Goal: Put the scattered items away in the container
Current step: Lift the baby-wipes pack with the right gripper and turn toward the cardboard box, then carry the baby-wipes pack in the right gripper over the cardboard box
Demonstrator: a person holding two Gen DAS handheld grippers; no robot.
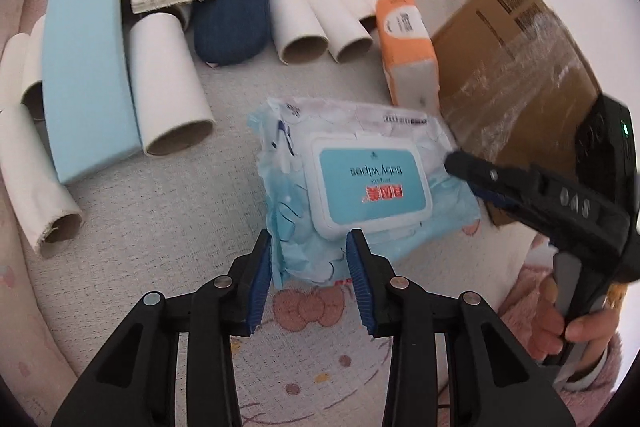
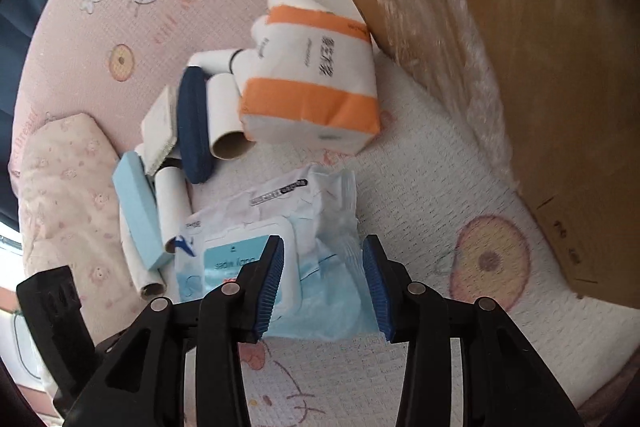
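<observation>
Here the soft blue-and-white baby-wipes pack [image 1: 360, 183], lying on the pink cartoon-print mat [image 1: 320, 355] beside the brown cardboard box [image 1: 516, 75], is straddled at two edges by the left gripper [image 1: 310, 267] and right gripper [image 2: 324, 283]. Both are seen part-spread; whether the pads press cannot be told. A firm squeeze and a joint lift into the box are judged next.

A pale blue baby wipes pack [image 1: 360, 183] is lying flat on the mat, lid up, beside the tilting cardboard box [image 1: 516, 75]; my jaws are straddling it.
</observation>
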